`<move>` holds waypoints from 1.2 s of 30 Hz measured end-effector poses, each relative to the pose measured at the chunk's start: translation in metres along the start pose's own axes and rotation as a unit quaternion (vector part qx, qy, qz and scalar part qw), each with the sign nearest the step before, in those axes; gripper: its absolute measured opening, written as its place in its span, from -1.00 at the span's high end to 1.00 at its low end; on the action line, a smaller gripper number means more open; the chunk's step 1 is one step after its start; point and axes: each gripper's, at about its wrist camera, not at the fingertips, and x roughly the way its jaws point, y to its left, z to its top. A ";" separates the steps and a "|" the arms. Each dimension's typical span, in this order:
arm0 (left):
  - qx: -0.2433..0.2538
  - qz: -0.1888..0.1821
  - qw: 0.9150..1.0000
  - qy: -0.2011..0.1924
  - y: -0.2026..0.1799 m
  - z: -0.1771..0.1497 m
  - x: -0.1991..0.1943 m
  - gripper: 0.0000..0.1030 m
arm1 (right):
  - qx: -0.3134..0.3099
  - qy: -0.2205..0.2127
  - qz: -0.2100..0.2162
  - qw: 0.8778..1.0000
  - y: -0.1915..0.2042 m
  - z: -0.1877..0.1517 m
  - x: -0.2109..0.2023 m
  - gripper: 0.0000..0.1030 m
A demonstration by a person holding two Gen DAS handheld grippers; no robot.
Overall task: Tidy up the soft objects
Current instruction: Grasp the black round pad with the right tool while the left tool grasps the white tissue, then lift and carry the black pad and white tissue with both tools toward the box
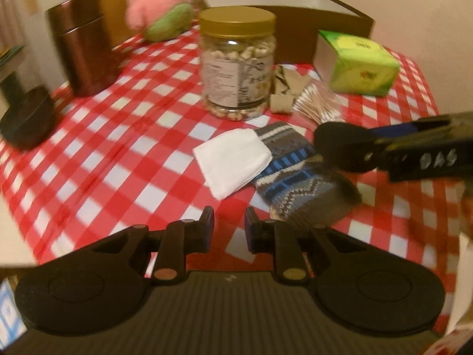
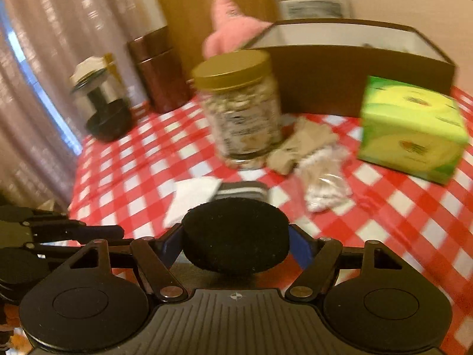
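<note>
A table covered by a red-and-white checked cloth [image 1: 124, 136] is seen in both views. On it are set a copper-coloured canister [image 1: 82, 44], a clear jar with a gold lid [image 1: 238, 65], a brown open box [image 1: 295, 29] at the back, and a green carton [image 1: 359, 63]. A white folded cloth [image 1: 233, 161] is laid beside a patterned knitted sock [image 1: 298, 183], touching it. Cotton swabs in a clear bag [image 1: 317, 103] and a crumpled piece of brown card [image 1: 285, 88] lie near the jar. A pink and green plush toy [image 1: 159, 14] rests at the far edge.
</note>
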 end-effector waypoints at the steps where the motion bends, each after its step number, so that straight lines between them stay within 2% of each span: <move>1: 0.011 -0.006 1.000 0.001 0.000 0.000 0.004 0.62 | 0.013 -0.001 -0.009 1.000 -0.003 -0.001 -0.002 -0.44; 4: 0.051 -0.033 0.998 0.003 0.002 0.001 0.017 0.58 | 0.057 -0.008 -0.043 0.997 -0.009 -0.008 -0.011 -0.44; 8: 0.101 -0.053 0.993 -0.003 0.004 0.003 0.032 0.56 | 0.096 -0.020 -0.089 0.991 -0.007 -0.017 -0.022 -0.44; 15: 0.137 -0.069 0.988 -0.012 0.013 0.009 0.049 0.49 | 0.145 -0.034 -0.138 0.979 -0.001 -0.030 -0.035 -0.44; 24: 0.163 -0.082 0.983 -0.021 0.016 0.014 0.057 0.50 | 0.173 -0.043 -0.169 0.969 -0.002 -0.038 -0.046 -0.44; 25: 0.166 -0.083 0.982 -0.023 0.016 0.014 0.057 0.52 | 0.175 -0.044 -0.171 0.969 -0.004 -0.038 -0.047 -0.44; 27: 0.169 -0.086 0.982 -0.027 0.016 0.015 0.058 0.74 | 0.177 -0.045 -0.175 0.968 -0.006 -0.039 -0.049 -0.44; 30: 0.167 -0.087 0.982 -0.033 0.017 0.016 0.055 0.93 | 0.177 -0.044 -0.175 0.968 -0.010 -0.041 -0.052 -0.44; 36: 0.161 -0.070 0.984 -0.044 0.020 0.016 0.042 0.96 | 0.178 -0.050 -0.167 0.969 -0.017 -0.047 -0.059 -0.44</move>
